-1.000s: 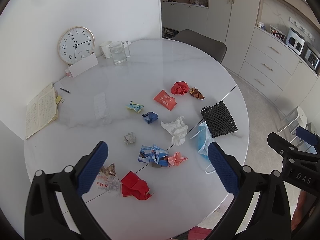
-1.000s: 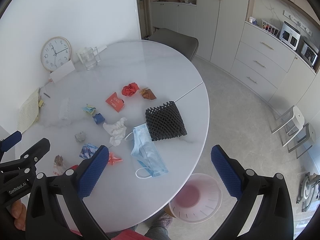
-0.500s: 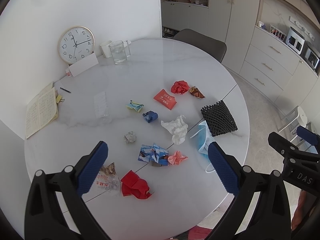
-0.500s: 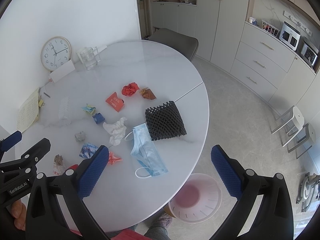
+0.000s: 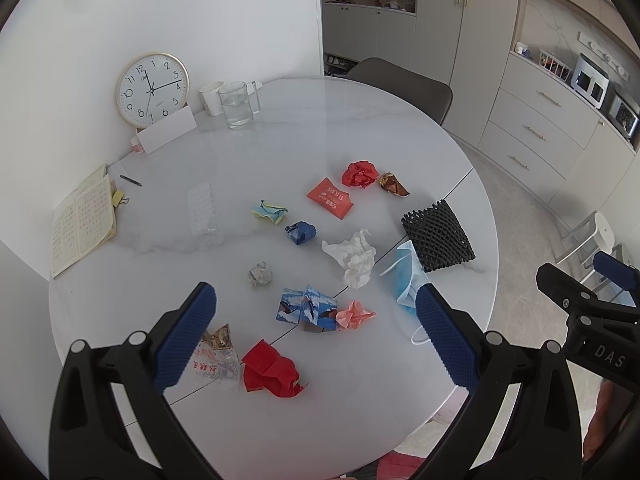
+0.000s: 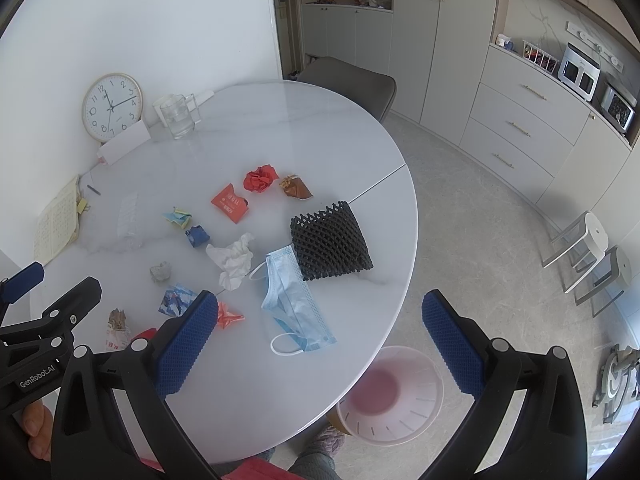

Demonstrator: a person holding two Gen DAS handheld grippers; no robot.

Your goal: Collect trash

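Round white marble worktop (image 5: 280, 128) below both grippers: left gripper (image 5: 316, 338) and right gripper (image 6: 320, 344) hover with jaws wide apart, empty; crumpled red paper (image 5: 270, 372) near left's 6 o'clock, blue face mask (image 6: 294, 304) at right's 11, pink bin (image 6: 390, 394) on floor

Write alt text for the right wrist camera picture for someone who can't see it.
The open right claw hovers over a round white table strewn with trash: a blue mask, black mesh, white tissue and crumpled papers. A pink bin sits on the floor by the table's edge.
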